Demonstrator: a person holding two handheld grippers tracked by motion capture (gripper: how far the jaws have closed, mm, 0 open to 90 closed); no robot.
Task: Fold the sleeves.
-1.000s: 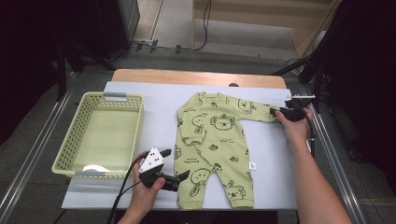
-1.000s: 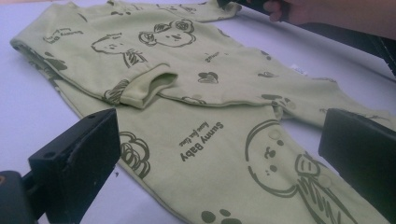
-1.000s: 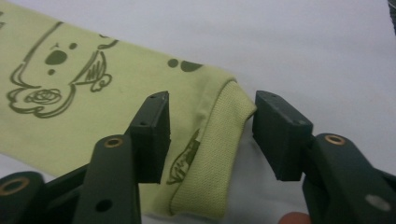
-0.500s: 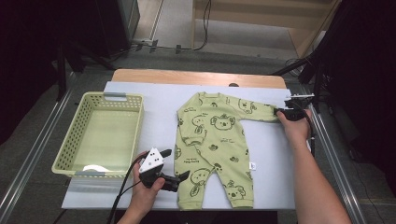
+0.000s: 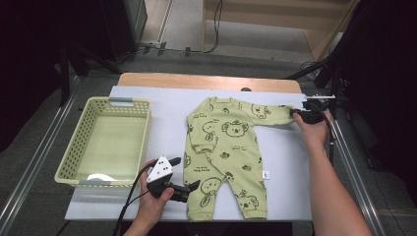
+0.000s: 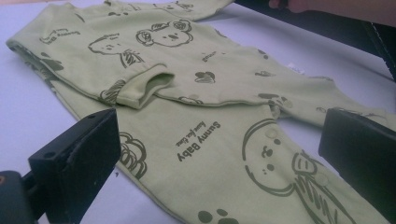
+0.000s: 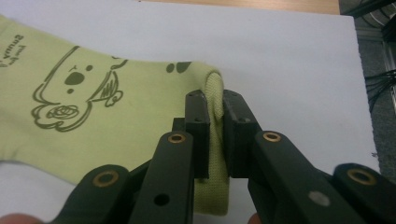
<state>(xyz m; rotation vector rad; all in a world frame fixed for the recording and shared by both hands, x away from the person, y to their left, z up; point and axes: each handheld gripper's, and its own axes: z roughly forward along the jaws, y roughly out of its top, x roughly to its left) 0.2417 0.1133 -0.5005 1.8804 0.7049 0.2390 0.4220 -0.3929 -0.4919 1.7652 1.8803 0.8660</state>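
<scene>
A light green baby romper printed with koalas lies flat on the white table cover, one sleeve stretched out to the right. My right gripper is at that sleeve's end. Its jaws have just been closing, and in the right gripper view they are shut on the ribbed cuff of the sleeve. My left gripper rests low by the romper's left leg. Its jaws stand wide open over the cloth without pinching it.
A pale green plastic basket stands at the left of the table with a small white thing inside. The wooden table edge runs along the back. Metal rails flank both sides.
</scene>
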